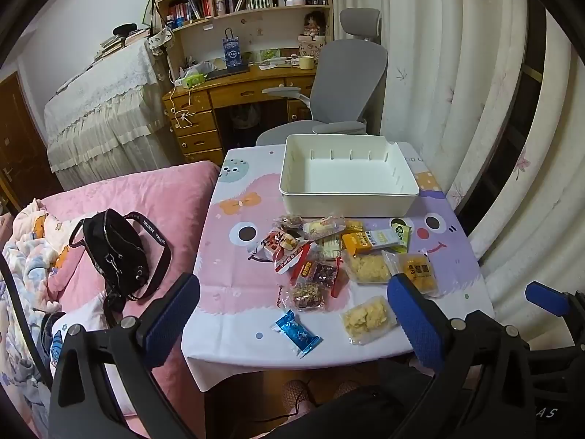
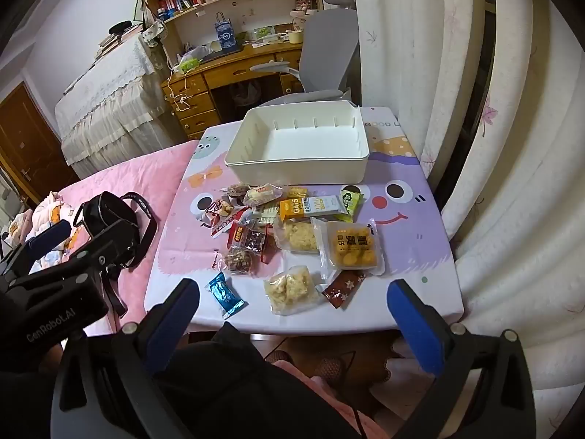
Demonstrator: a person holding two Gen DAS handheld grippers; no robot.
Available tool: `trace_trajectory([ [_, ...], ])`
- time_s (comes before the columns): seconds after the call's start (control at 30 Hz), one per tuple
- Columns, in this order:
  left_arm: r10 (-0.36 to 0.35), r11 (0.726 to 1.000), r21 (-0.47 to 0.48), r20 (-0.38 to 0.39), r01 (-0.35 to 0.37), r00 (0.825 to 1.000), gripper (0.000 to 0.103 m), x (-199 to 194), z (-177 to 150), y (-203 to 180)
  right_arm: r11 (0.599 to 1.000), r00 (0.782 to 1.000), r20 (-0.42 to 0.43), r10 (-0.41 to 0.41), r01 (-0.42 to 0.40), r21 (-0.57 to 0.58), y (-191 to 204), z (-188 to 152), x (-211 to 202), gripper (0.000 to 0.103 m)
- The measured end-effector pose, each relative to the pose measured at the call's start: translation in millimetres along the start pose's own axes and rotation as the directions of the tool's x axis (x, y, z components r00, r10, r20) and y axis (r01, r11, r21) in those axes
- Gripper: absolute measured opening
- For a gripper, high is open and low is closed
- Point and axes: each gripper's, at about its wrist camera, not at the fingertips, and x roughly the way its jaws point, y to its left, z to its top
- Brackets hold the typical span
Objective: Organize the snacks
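The table [image 2: 420, 256] spreads ahead of both grippers, its near edge just beyond their fingertips. At its far end, past the snacks, sits the white bin [image 2: 298, 161] — its far wall near the table's back edge. The snack pile [image 2: 292, 219] lies between bin and grippers, bare cloth either side. Nearest the left gripper [image 1: 292, 311]: the blue candy [image 1: 297, 333]. The right gripper [image 2: 292, 312] — like the left — has its fingers spread wide, holding nothing.

Snack pile [image 2: 292, 226] crowds the table's [image 2: 420, 256] middle; white bin [image 2: 296, 168] walls the far side.
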Motion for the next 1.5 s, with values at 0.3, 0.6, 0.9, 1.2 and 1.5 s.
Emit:
trace_trajectory([
  [0.3, -0.005, 1.0, -0.004, 0.0, 0.005, 1.0, 0.102, 0.0, 0.0, 0.1, 1.0, 1.0, 0.0, 0.008, -0.008, 0.004, 0.2, 0.3, -0.2, 0.103],
  [0.6, -0.006, 1.0, -0.005, -0.001, 0.006, 1.0, 0.102, 0.0, 0.0, 0.1, 1.0, 1.0, 0.001, 0.005, -0.005, 0.003, -1.0, 2.8, 1.6, 0.103],
  [0.9, -0.009, 1.0, -0.007, -0.002, 0.009, 1.0, 0.102, 0.2, 0.1, 0.1, 1.0, 1.0, 0.002, 0.006, -0.006, 0.002, -4.1, 9.0, 4.8, 0.103],
  [1.2, -0.018, 1.0, -0.01, -0.017, 0.018, 1.0, 0.102, 2.0, 1.3, -0.8, 1.0, 1.0, -0.001, 0.011, -0.011, 0.002, -7.5, 15.1, 8.9, 0.103],
  [1.5, -0.029, 0.999, -0.023, -0.031, 0.029, 0.999, 0.102, 14.6, 12.3, -0.7, 1.0, 1.0, -0.009, 0.007, -0.007, 0.009, -10.4, 22.0, 10.7, 0.103],
])
